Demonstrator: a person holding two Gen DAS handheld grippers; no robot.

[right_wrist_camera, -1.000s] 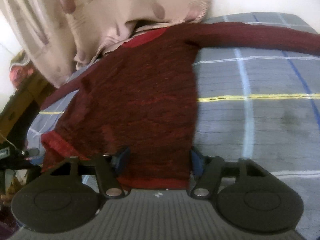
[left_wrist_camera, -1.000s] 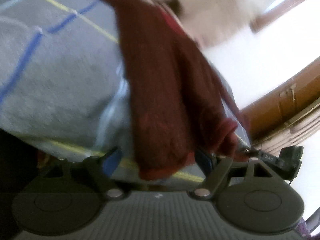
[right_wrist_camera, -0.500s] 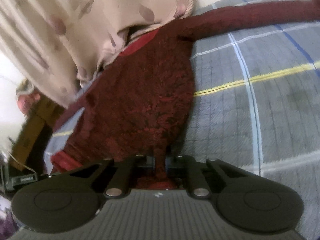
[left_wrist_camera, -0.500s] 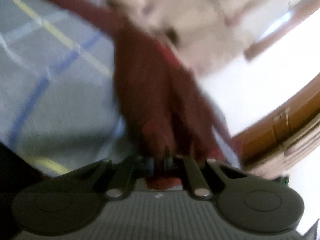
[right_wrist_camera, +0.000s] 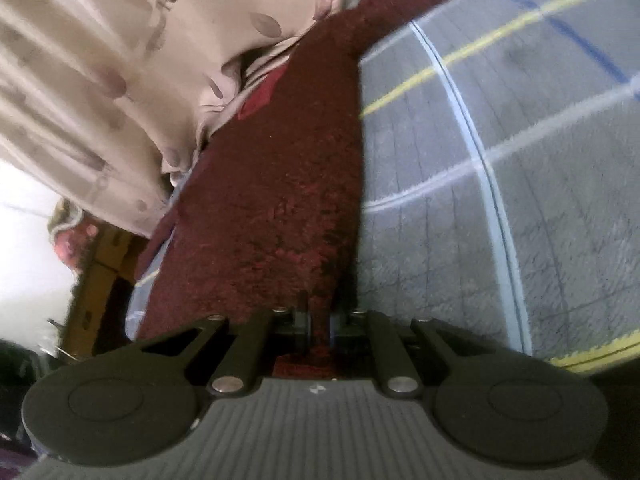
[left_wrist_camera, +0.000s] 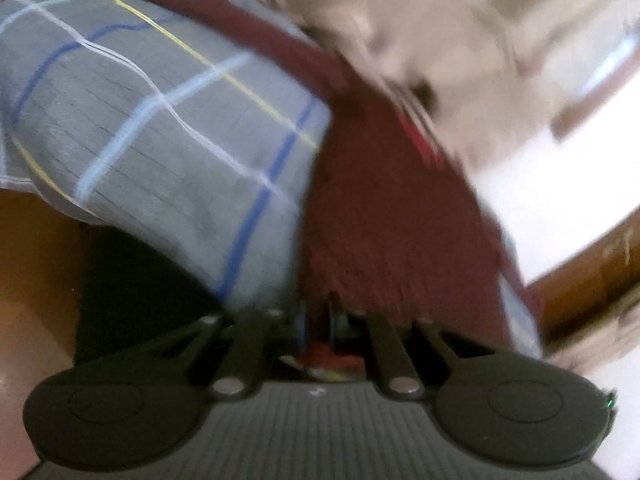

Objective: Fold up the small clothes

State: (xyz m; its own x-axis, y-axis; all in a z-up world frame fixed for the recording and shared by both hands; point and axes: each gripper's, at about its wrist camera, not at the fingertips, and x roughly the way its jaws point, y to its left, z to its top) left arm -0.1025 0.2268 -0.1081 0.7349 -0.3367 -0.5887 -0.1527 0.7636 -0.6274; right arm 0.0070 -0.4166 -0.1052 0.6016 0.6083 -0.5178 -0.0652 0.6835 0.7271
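Observation:
A dark red knitted sweater (left_wrist_camera: pixel 392 208) lies on a grey checked blanket (left_wrist_camera: pixel 160 120), one sleeve stretched toward the far left. My left gripper (left_wrist_camera: pixel 318 320) pinches the sweater's bottom hem; its jaws are opening very slightly with the knit still pressed between them. In the right wrist view the sweater (right_wrist_camera: pixel 272 184) runs up from the hem to a red collar under a curtain. My right gripper (right_wrist_camera: pixel 318 320) is shut on the hem, which bunches between its pads. The hem rises off the blanket (right_wrist_camera: pixel 500 160) at both grips.
A beige patterned curtain (right_wrist_camera: pixel 100 60) hangs over the sweater's collar end and shows blurred in the left wrist view as the curtain (left_wrist_camera: pixel 440 20). A brown wooden frame (left_wrist_camera: pixel 592 272) stands at the right. Past the blanket's near edge lies a brown floor (left_wrist_camera: pixel 32 260). Cardboard boxes (right_wrist_camera: pixel 108 256) sit at the left.
Both grippers went from open around the hem to shut on it. Both then drew back, bunching and lifting the hem. The right wrist view has rolled.

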